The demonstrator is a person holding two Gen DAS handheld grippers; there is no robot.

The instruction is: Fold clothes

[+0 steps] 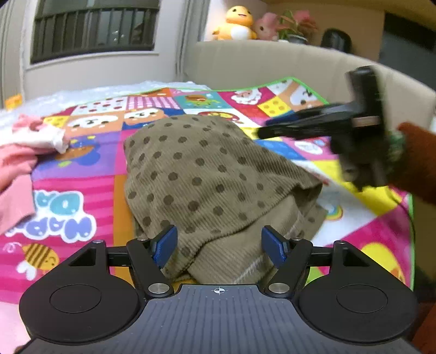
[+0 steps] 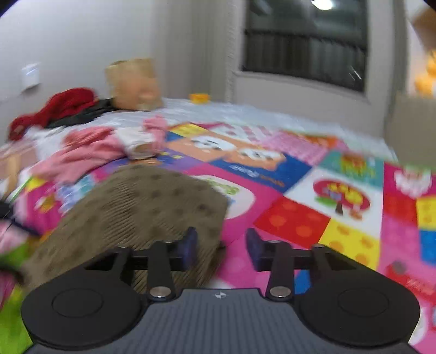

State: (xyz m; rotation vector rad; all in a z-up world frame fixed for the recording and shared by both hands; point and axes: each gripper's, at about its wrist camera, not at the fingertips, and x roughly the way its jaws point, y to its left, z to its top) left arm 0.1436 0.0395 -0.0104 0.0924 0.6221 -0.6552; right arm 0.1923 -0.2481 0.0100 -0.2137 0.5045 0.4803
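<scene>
A brown dotted corduroy garment (image 1: 207, 185) lies folded over on the colourful play mat (image 1: 81, 174). My left gripper (image 1: 219, 246) stands open just above its near edge, blue pads on either side of the cloth, gripping nothing. The right gripper (image 1: 275, 128) appears blurred in the left wrist view, held by a gloved hand (image 1: 392, 152) over the garment's far right side. In the right wrist view the right gripper (image 2: 222, 249) is open, its left pad over the corner of the brown garment (image 2: 141, 212), nothing held.
Pink and white clothes (image 1: 24, 152) are piled at the mat's left, seen too as pink clothes (image 2: 90, 152). Red and black garments (image 2: 57, 109) and a paper bag (image 2: 133, 84) sit at the back. A beige headboard (image 1: 272, 62) with plush toys (image 1: 239, 24) borders the far side.
</scene>
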